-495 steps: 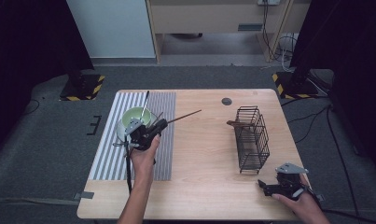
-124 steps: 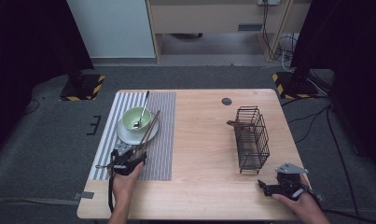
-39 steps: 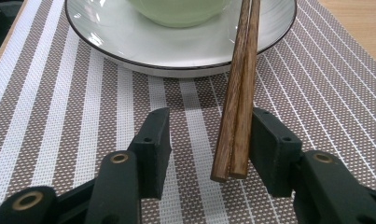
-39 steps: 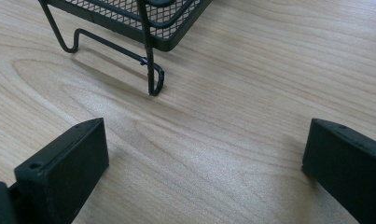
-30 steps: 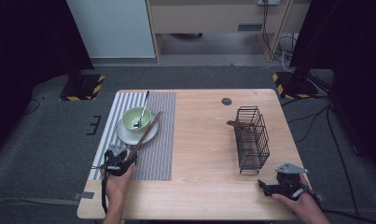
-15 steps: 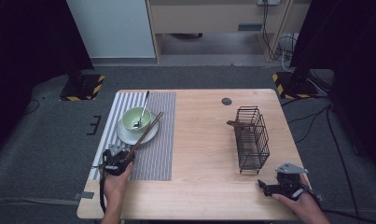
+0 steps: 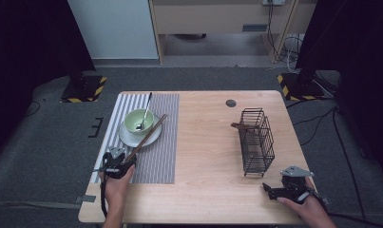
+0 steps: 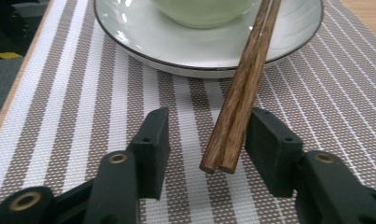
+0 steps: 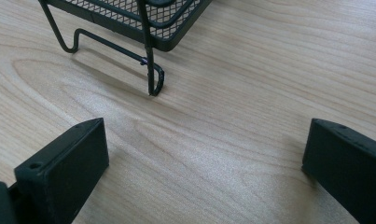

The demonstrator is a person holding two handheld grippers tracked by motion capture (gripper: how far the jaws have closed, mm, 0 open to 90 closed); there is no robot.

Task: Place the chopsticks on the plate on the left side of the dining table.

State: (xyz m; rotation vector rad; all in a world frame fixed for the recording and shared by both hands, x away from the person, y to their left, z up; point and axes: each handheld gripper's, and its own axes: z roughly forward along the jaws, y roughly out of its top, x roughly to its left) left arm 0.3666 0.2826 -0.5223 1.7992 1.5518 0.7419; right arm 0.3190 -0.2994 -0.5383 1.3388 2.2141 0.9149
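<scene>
A pair of brown wooden chopsticks [image 7: 144,137] leans from the pale green bowl [image 7: 138,121] over the white plate [image 7: 127,140] down to the striped placemat [image 7: 160,156]. My left gripper [image 7: 120,156] sits at their near end. In the left gripper view the chopsticks' tips [image 8: 241,88] lie between the jaws of that gripper [image 8: 209,130], close to the right pad and well clear of the left one. The jaws have just been opening. My right gripper [image 7: 270,190] rests wide open on bare wood at the near right corner, its jaws [image 9: 206,140] holding nothing.
A spoon [image 7: 145,109] stands in the bowl. A black wire basket [image 7: 255,140] stands right of centre with a brown wooden piece at its far end, and its foot [image 9: 150,79] is just ahead of the right gripper. A small round hole [image 7: 231,102] marks the table's far side.
Many seconds ago the left gripper held the chopsticks up beside the bowl; now they rest on bowl and plate. Over the last second neither hand has visibly moved.
</scene>
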